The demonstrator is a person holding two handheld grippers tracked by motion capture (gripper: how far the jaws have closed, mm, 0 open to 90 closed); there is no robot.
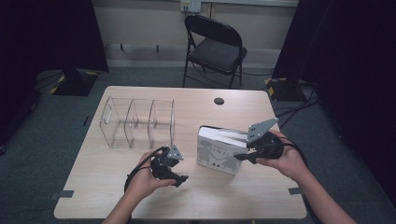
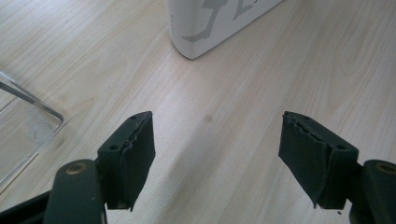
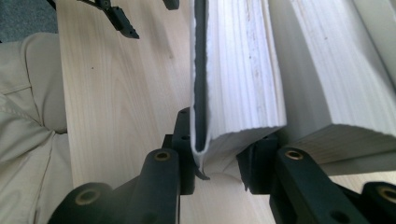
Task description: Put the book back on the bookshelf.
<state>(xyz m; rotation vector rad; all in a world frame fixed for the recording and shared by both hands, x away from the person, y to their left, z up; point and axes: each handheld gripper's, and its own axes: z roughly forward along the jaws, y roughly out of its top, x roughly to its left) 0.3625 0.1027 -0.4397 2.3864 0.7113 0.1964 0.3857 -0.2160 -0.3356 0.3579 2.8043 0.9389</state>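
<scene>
A thick white book (image 1: pixel 217 153) stands on the table right of centre, its pages parted at the top. My right gripper (image 1: pixel 240 156) is shut on the book's right end. In the right gripper view the right gripper (image 3: pixel 219 161) pinches the dark-edged cover and a wad of pages of the book (image 3: pixel 243 74), while a second wad lies free beside it. My left gripper (image 1: pixel 181 168) hovers low over the table left of the book, open. Between the spread jaws of the left gripper (image 2: pixel 217 149) there is bare wood, and the book's corner (image 2: pixel 210 23) lies ahead.
A clear acrylic organiser (image 1: pixel 137 122) with three compartments stands at the table's left rear; its corner (image 2: pixel 23 121) lies close to my left jaw. A black cable hole (image 1: pixel 218 101) sits near the table's far edge. A folding chair (image 1: pixel 215 44) stands beyond the table (image 1: pixel 140 196).
</scene>
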